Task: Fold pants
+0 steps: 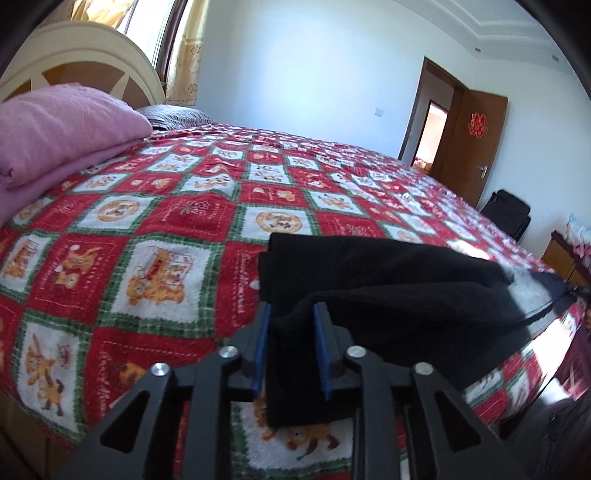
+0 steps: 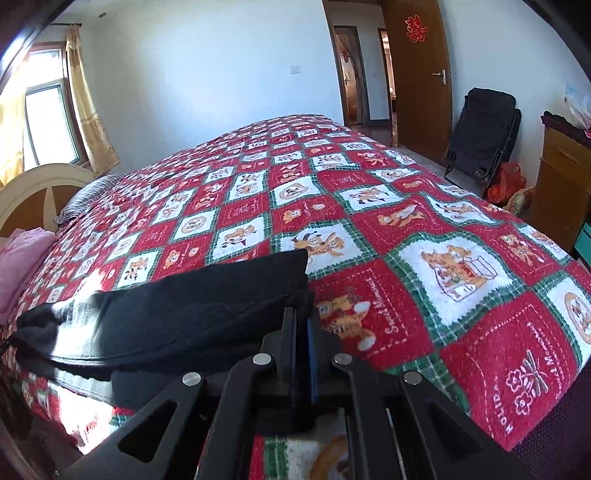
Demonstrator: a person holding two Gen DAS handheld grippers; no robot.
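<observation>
pants (image 1: 388, 280) matt black knit; bedspread (image 2: 424, 236) fuzzy terry

The bedspread (image 2: 424, 221) carries stitched white lettering: just right of the right tongs (image 2: 302, 325), a red square reads "Sweet Memories" (image 2: 397, 314), and farther right another red square reads "HOLIDA", its end cut off by the bed's edge (image 2: 515, 408). Ahead of the tongs, the open wooden door (image 2: 413, 74) bears a red double-happiness paper sign (image 2: 415, 27). Left of the left tongs (image 1: 291, 314), the red squares' cursive lettering (image 1: 242, 284) is too blurred to read.
</observation>
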